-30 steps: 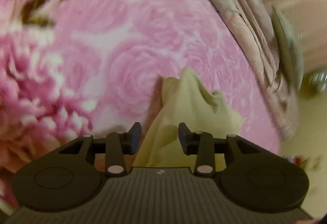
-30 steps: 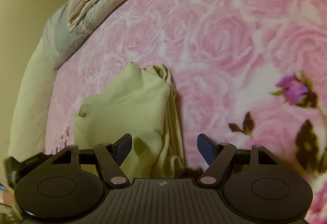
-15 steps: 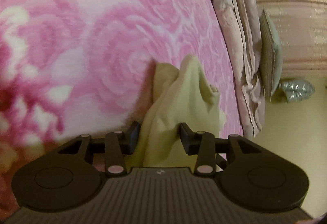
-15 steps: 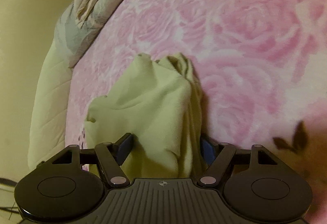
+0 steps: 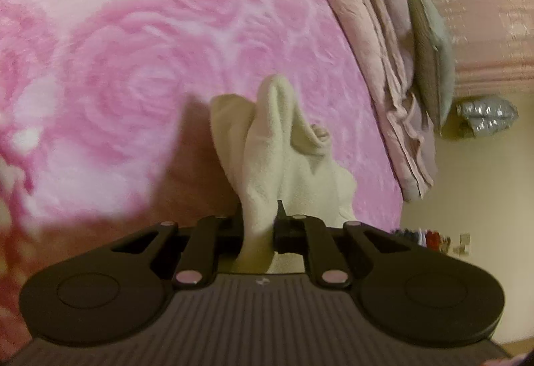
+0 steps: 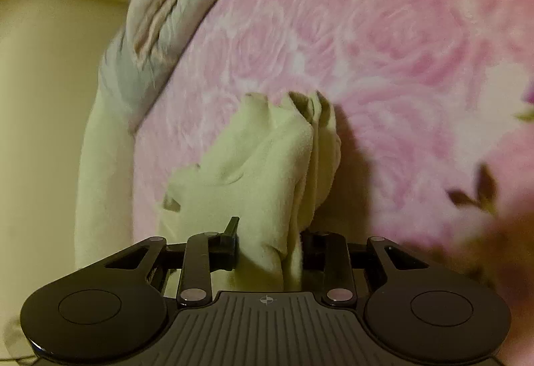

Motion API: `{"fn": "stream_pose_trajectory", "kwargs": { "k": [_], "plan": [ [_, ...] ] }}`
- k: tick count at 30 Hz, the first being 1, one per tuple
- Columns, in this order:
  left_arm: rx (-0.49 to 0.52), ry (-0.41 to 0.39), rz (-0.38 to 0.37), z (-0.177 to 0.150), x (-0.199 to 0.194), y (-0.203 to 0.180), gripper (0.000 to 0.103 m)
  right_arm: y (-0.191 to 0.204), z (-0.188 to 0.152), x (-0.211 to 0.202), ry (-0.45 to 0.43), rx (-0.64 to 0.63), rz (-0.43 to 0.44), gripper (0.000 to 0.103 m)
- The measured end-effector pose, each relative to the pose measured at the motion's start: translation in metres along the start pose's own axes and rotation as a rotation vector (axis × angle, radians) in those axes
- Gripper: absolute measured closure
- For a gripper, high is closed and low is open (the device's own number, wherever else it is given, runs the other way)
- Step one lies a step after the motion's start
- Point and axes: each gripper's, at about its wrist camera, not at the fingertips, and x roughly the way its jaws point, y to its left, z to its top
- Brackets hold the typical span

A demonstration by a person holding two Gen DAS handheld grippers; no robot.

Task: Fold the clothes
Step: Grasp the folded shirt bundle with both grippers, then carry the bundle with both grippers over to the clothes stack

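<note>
Both tongs are pinching the same pale yellow garment [image 5: 267, 152]: the left tongs [image 5: 258, 227] are pressed onto a narrow rope of it, and the right tongs [image 6: 268, 240] clamp a thicker bunch of several layers. The garment hangs bunched from the two grips, draped in long vertical folds, just above the pink rose-print blanket [image 5: 116, 65] on the bed, and throws a shadow on it; whether its lower end touches the blanket cannot be told. Judging by that, the cloth is being carried or lifted between folds, though these views do not settle which fold of the job this is. To do it well, I would keep both pinches firm, draw the two grips apart until the edge between them runs straight and the gathered layers fall open, then lower the cloth so the hanging end meets the blanket first and lies without creases. The right grip looks the likelier to shed a layer, since it holds so many. Each tool points down and forward at the bed, roughly level, with the quilts [image 5: 377, 42] heaped along the far edge.
</note>
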Motion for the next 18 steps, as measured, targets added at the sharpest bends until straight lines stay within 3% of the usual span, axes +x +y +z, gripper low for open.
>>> {"fn": "stream_pose_trajectory", "kwargs": {
  "k": [10,16,18],
  "plan": [
    [0.223,0.228,-0.096,-0.034,-0.005,-0.133,0.094,0.034,-0.076,-0.165,-0.288,0.196,-0.034,0.073],
    [0.337,0.417,-0.14,-0.067,0.047,-0.225,0.094,0.034,-0.117,-0.267,-0.485,0.32,-0.081,0.073],
    [0.401,0.472,-0.177,-0.082,0.076,-0.264,0.094,0.023,-0.116,-0.303,-0.56,0.345,-0.085,0.073]
  ]
}}
